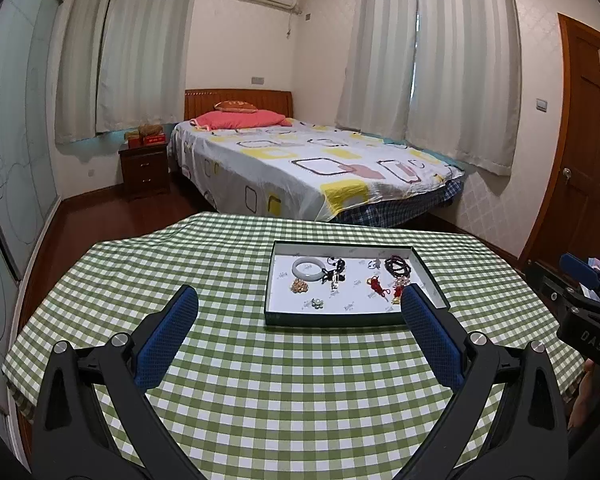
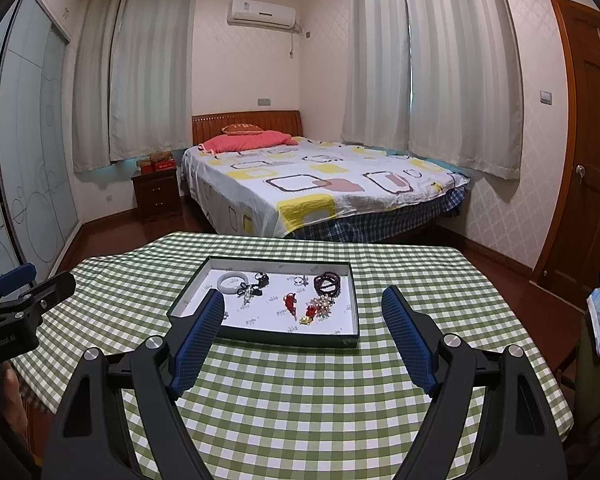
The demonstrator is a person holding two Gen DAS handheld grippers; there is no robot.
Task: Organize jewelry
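Bedroom's green-checked table (image 1: 260, 380) (bed (image 1: 320, 168) beyond), jewelry tray (image 1: 428, 276) on it, both grippers (image 1: 300, 304) (image 2: 303, 306) spread, empty.

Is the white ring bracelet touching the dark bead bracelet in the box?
Apart. The right wrist view shows the white bangle at the tray's far left, the dark bead bracelet far right, other pieces between.

Tray (image 2: 342, 342) on the table (image 2: 300, 400), bangle (image 2: 233, 281) and bead bracelet (image 2: 328, 283) inside, bed (image 2: 320, 184) behind.
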